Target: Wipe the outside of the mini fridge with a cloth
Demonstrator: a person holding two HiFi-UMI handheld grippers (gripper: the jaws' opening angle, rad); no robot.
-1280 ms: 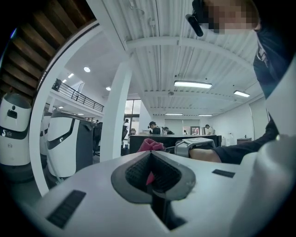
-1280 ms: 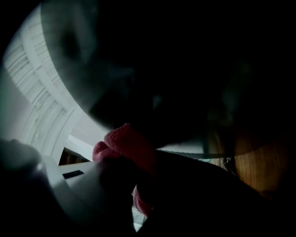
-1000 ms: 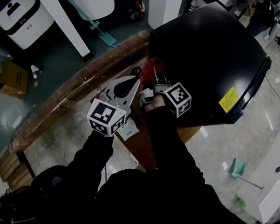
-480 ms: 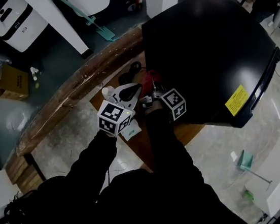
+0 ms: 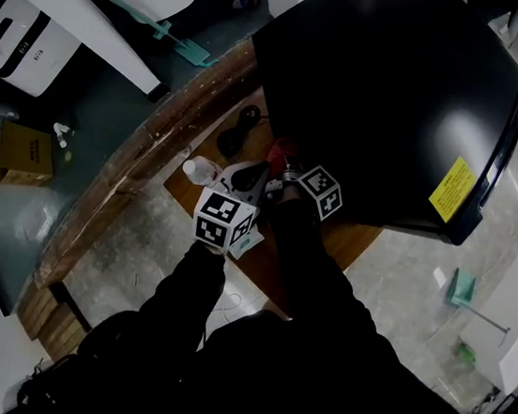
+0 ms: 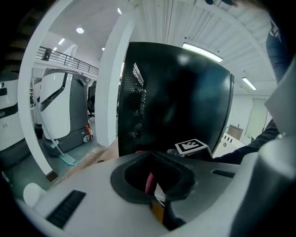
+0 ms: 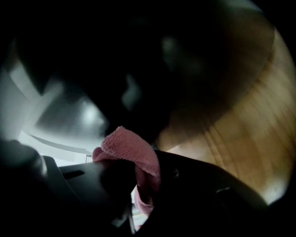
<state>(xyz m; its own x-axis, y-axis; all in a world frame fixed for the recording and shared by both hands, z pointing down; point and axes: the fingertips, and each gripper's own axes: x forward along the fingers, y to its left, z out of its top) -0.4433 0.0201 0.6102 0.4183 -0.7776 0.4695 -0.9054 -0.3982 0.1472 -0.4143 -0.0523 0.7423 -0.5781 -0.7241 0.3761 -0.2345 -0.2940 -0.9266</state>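
The black mini fridge (image 5: pixel 387 95) stood on a small wooden bench (image 5: pixel 353 244), its dark top and side filling the upper part of the head view, with a yellow label (image 5: pixel 452 189) on the edge at the right. The right tool (image 5: pixel 286 162) was low at the fridge's near side, just above the wood. Its jaws were clamped on a pink-red cloth (image 5: pixel 280 148). In the right gripper view the cloth (image 7: pixel 132 149) bulged up out of the right tool (image 7: pixel 138 181) in a folded hump, with the fridge's dark wall (image 7: pixel 138 60) close ahead and the bench's wood grain (image 7: pixel 259 139) to the right; whether the cloth touched the wall could not be told. The left tool (image 5: pixel 249 172) hung just beside the right one, on its left, and its jaws were drawn together. In the left gripper view the left tool (image 6: pixel 155 203) showed a dark hollow with a thin pink sliver in it, and it was unclear whether that sliver was held or lay beyond. That view faced the fridge (image 6: pixel 175 102) upright ahead. A white bottle cap (image 5: pixel 197 169) lay near the left tool, and a black cable (image 5: pixel 241 129) lay coiled on the wood by the fridge's corner. Well apart, on the floor, were a cardboard box (image 5: pixel 25 150) and a teal mop (image 5: pixel 181 44).
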